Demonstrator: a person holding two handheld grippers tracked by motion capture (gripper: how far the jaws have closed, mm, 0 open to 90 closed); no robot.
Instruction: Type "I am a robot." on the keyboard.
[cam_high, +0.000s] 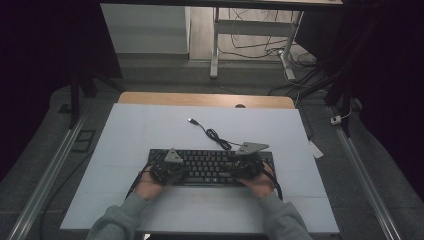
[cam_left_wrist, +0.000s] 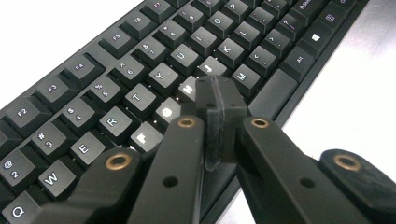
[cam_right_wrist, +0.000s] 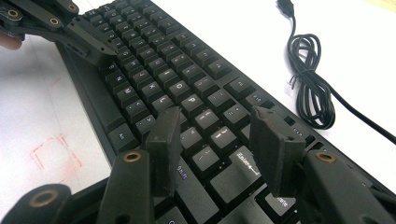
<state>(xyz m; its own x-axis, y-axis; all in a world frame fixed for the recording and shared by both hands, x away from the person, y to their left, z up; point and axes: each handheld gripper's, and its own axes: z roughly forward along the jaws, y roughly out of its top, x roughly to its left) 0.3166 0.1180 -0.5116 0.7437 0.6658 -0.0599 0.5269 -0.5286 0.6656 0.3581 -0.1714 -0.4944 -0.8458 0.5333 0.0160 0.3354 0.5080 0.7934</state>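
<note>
A black keyboard lies on the white table top, in front of the person. My left gripper hovers over its left half, held in the left hand. In the left gripper view the left gripper is shut, pads pressed together with nothing between them, tips just above the keys near H and J. My right gripper sits over the keyboard's right half. In the right gripper view the right gripper stands open above the keys near Enter and Shift. The left gripper also shows there, far left.
The keyboard's black cable lies coiled behind it, its USB plug loose on the table; the coil is to the right in the right gripper view. Faint red marks show on the table. A desk frame stands beyond.
</note>
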